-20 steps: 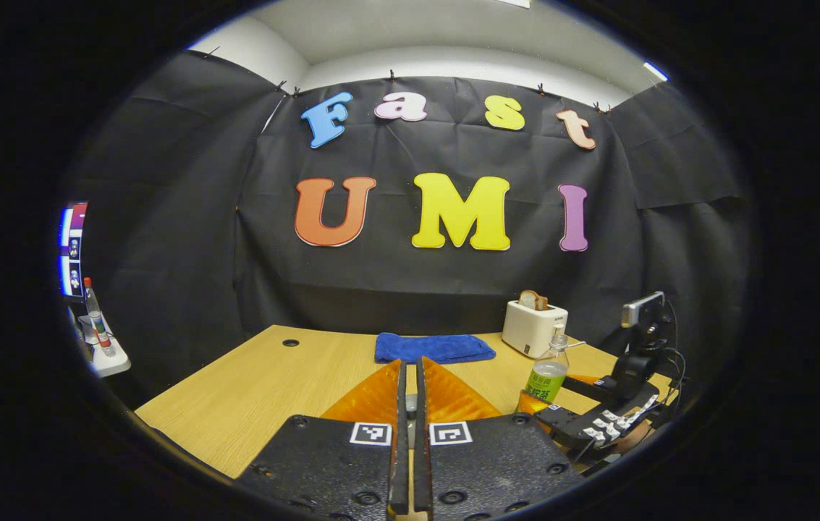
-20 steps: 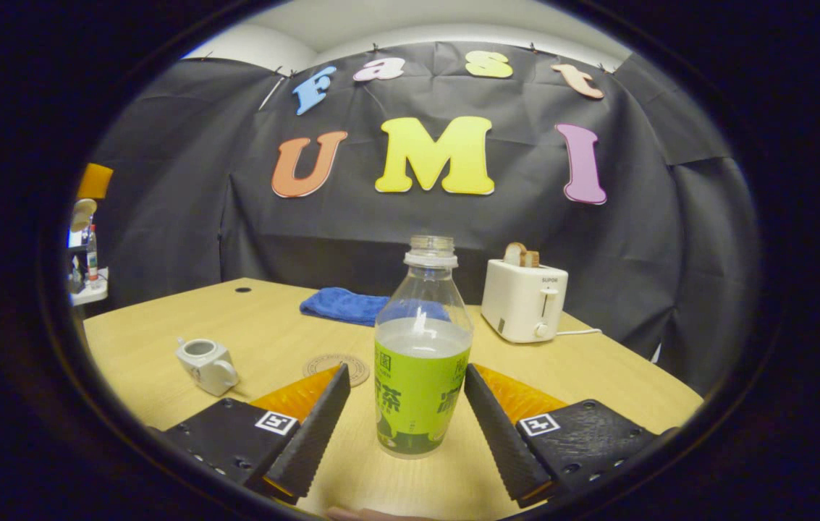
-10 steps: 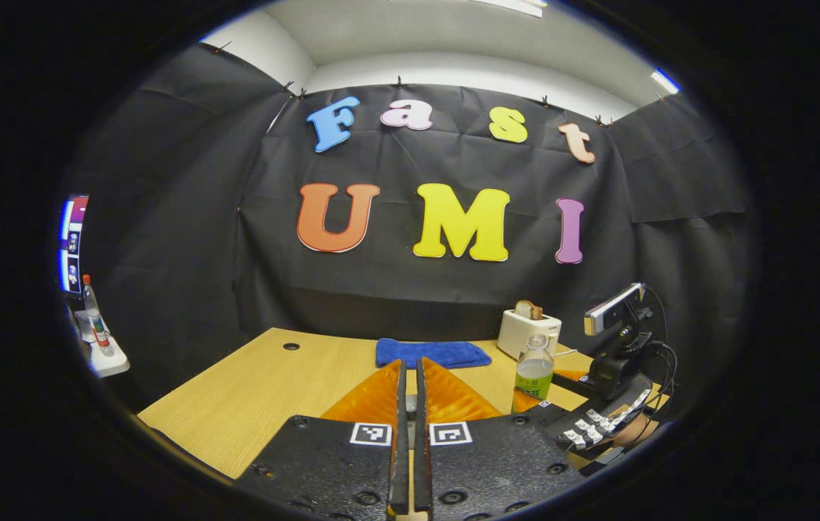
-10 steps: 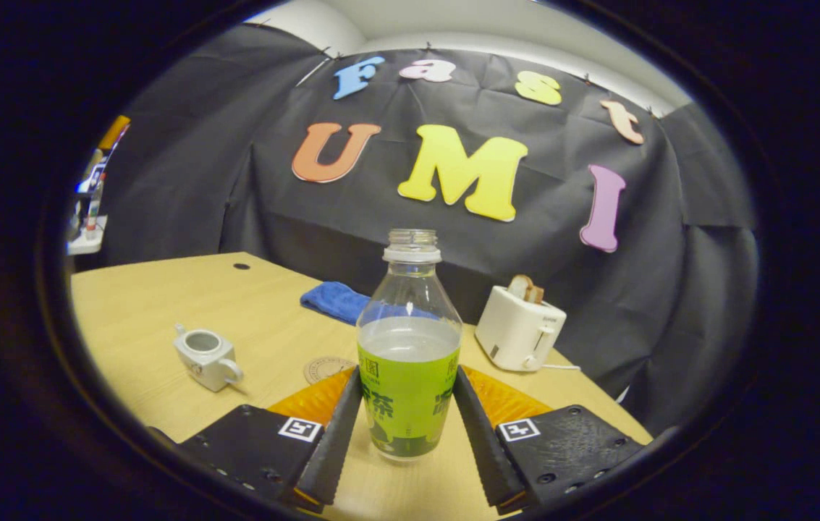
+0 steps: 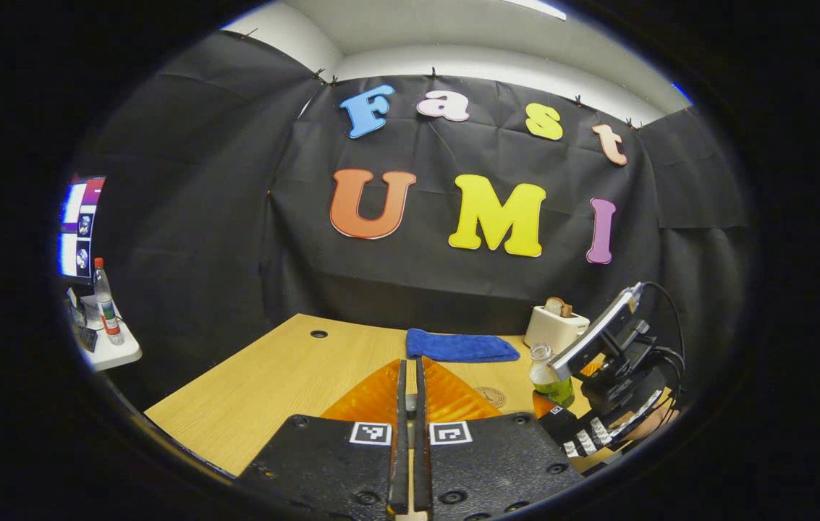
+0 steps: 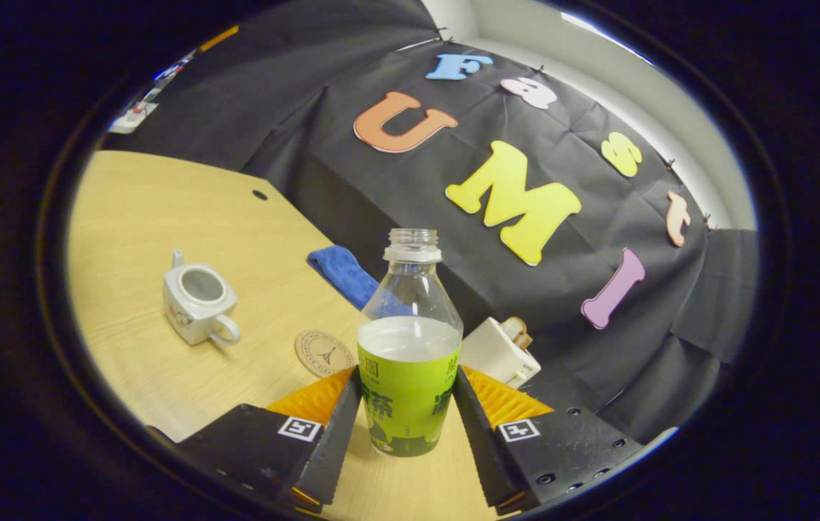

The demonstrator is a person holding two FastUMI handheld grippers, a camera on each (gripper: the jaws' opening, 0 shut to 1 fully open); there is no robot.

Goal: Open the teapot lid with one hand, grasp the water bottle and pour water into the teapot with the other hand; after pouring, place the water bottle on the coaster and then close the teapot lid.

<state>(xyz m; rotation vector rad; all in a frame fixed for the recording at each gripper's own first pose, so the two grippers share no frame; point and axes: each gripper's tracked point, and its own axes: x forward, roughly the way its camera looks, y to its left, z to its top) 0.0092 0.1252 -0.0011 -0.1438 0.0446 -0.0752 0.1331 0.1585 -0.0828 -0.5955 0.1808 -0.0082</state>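
Note:
My right gripper (image 6: pixel 407 372) is shut on the green-labelled water bottle (image 6: pixel 410 362), both fingers pressing on its label. The bottle has no cap and is about half full. To its left, on the table, stands the white teapot (image 6: pixel 198 304) with its mouth uncovered. The round coaster (image 6: pixel 323 353) lies between the teapot and the bottle. My left gripper (image 5: pixel 410 376) is shut over the table, with a pale sliver between its fingers that looks like the teapot lid. In the left gripper view the bottle (image 5: pixel 544 370) and right gripper (image 5: pixel 601 409) are at the right, with the coaster (image 5: pixel 491 396) in front.
A blue cloth (image 5: pixel 460 346) lies at the back of the wooden table (image 5: pixel 286 369). A white toaster (image 5: pixel 556 325) with bread stands at the back right. Off the table's left edge is a small shelf with a bottle (image 5: pixel 103 304) and a screen (image 5: pixel 77 228).
My right gripper closed from open onto the bottle, then tilted, so the table now slants in its view. My left gripper stayed shut and turned slightly left.

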